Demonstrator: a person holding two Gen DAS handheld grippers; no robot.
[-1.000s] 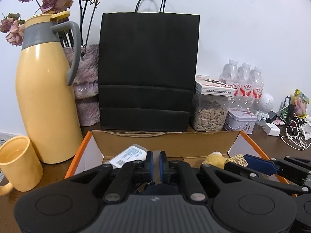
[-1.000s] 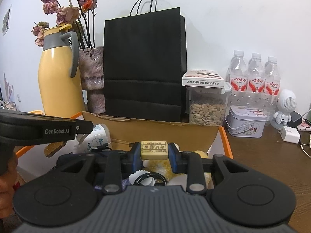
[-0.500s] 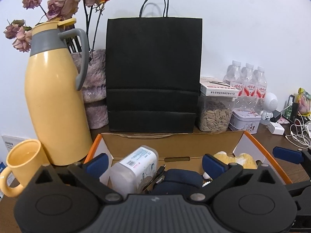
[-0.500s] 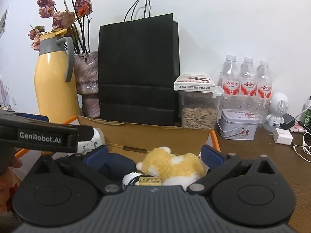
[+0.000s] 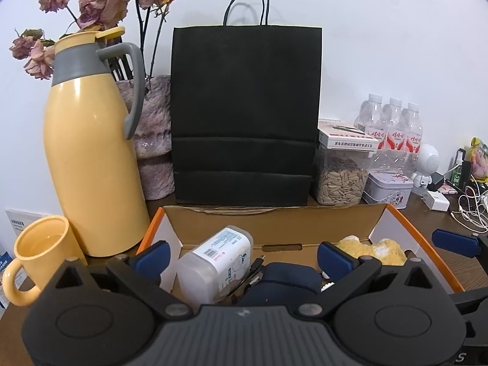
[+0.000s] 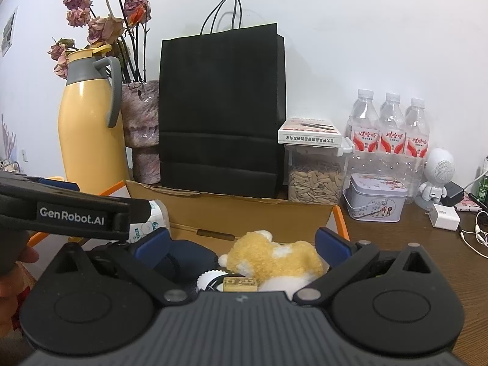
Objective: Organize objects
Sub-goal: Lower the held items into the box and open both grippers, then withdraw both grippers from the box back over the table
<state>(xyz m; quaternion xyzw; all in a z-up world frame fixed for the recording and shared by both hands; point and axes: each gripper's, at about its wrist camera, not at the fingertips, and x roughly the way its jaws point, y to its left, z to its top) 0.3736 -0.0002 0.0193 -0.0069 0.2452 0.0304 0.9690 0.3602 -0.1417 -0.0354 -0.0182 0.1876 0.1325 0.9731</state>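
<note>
- Both tongs released: left tongs [image 5: 242,254] and right tongs [image 6: 242,244] have jaws spread wide, nothing between the pads; both hover over the near edge of the cardboard box [image 5: 274,225].
- Box contents, right wrist view: yellow plush toy [image 6: 274,257] at centre, small tan block [image 6: 239,283] touching its 6 o'clock side, dark blue pouch [image 6: 183,259] at its 9 o'clock.
- Left wrist view: white plastic bottle [image 5: 213,262] lies tilted at 10 o'clock of the pouch.
- Judgement: several items already lie boxed; sorting looks well advanced.
- Outward, on the tabletop [image 6: 411,253]: black paper bag [image 5: 244,113] at 12 o'clock behind the box, yellow jug [image 5: 88,152] and mug [image 5: 39,253] at 9–10 o'clock, seed jar [image 6: 314,177], tin [image 6: 376,196] and water bottles [image 6: 390,128] at 2 o'clock.
- Cannot tell whether any of these are still to be boxed.
</note>
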